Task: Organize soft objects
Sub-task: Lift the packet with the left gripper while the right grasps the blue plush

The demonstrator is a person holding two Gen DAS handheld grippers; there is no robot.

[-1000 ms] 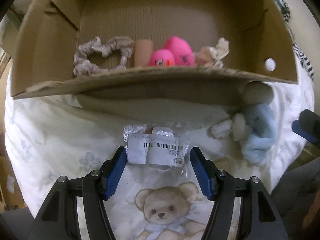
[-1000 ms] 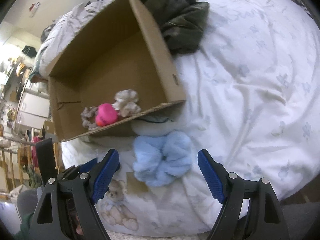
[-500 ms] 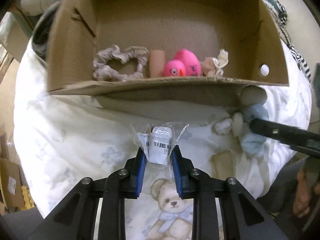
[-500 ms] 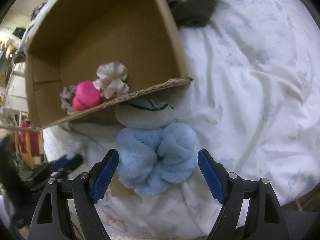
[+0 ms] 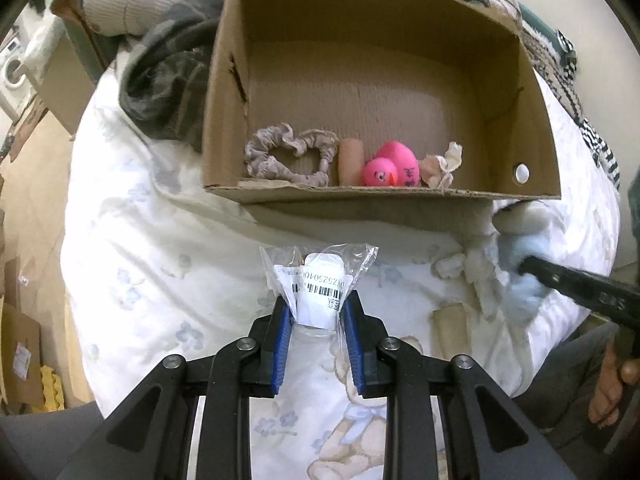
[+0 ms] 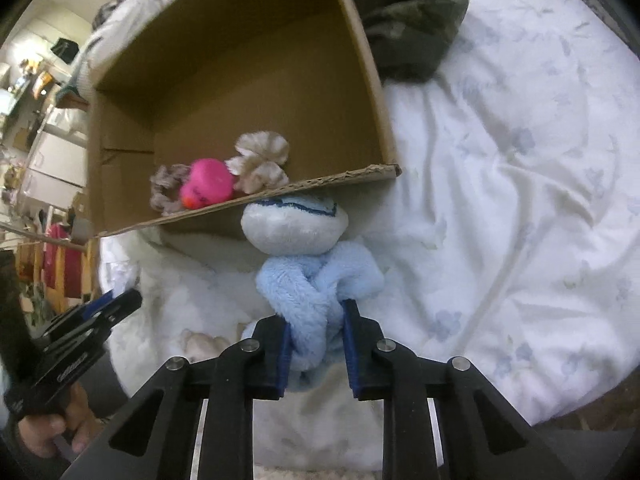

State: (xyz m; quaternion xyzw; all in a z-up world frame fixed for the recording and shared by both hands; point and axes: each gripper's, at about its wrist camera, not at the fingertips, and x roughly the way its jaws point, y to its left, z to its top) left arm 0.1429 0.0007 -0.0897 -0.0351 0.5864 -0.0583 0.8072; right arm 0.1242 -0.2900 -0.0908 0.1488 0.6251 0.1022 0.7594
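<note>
My left gripper is shut on a clear plastic bag with a white barcode label, held above the bed. The right gripper has its jaws closing on the fluffy blue scrunchie, and its pads press into the pile. A white round plush lies just beyond the scrunchie, against the cardboard box. Along the box's near wall lie a grey scrunchie, a beige roll, a pink rubber duck and a cream scrunchie.
White floral bedding with a teddy-bear print covers the bed. A dark green garment lies behind the box. Small white and beige soft pieces sit near the blue scrunchie. A person's hand shows at the right edge.
My left gripper closed on the plastic bag and lifted it off the bedding. The right gripper moved over the blue scrunchie and closed from wide open onto it.
</note>
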